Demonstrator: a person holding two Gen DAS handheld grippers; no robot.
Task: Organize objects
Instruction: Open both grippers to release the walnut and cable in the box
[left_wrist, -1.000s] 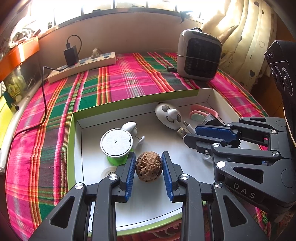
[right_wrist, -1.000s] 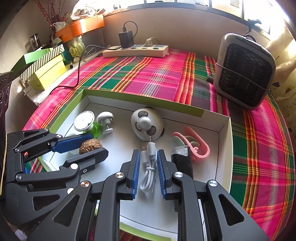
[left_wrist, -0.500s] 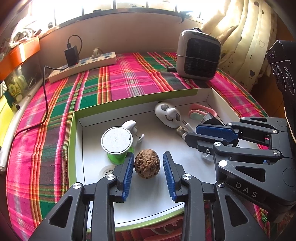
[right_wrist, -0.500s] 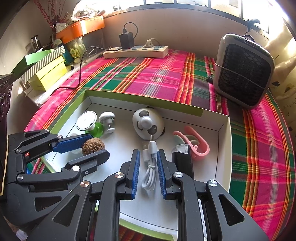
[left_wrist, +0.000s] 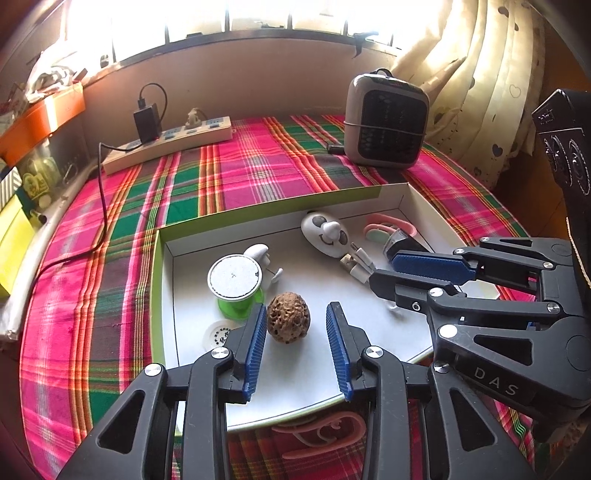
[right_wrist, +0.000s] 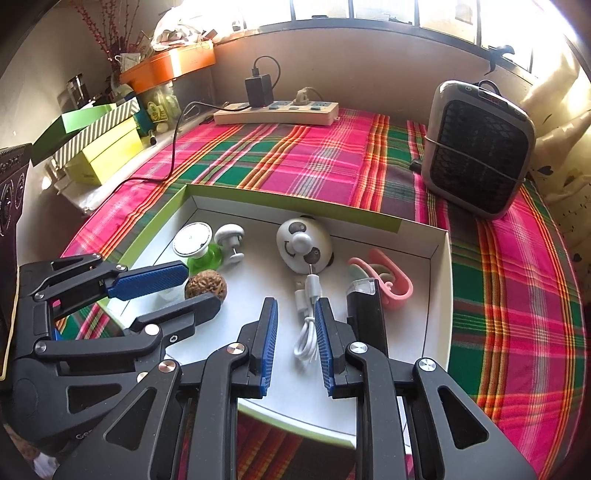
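walnut (left_wrist: 289, 318) between parted jaws
left gripper (left_wrist: 297, 341) jaws apart, walnut beside left one; right gripper (right_wrist: 295, 343) jaws apart around white cable (right_wrist: 307, 322).

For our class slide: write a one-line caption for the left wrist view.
Open left tool straddles a walnut lying in the white tray beside a green spool.

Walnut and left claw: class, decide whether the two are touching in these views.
Apart. The left wrist view shows the open left claw with white tray floor visible between the walnut and its right pad.
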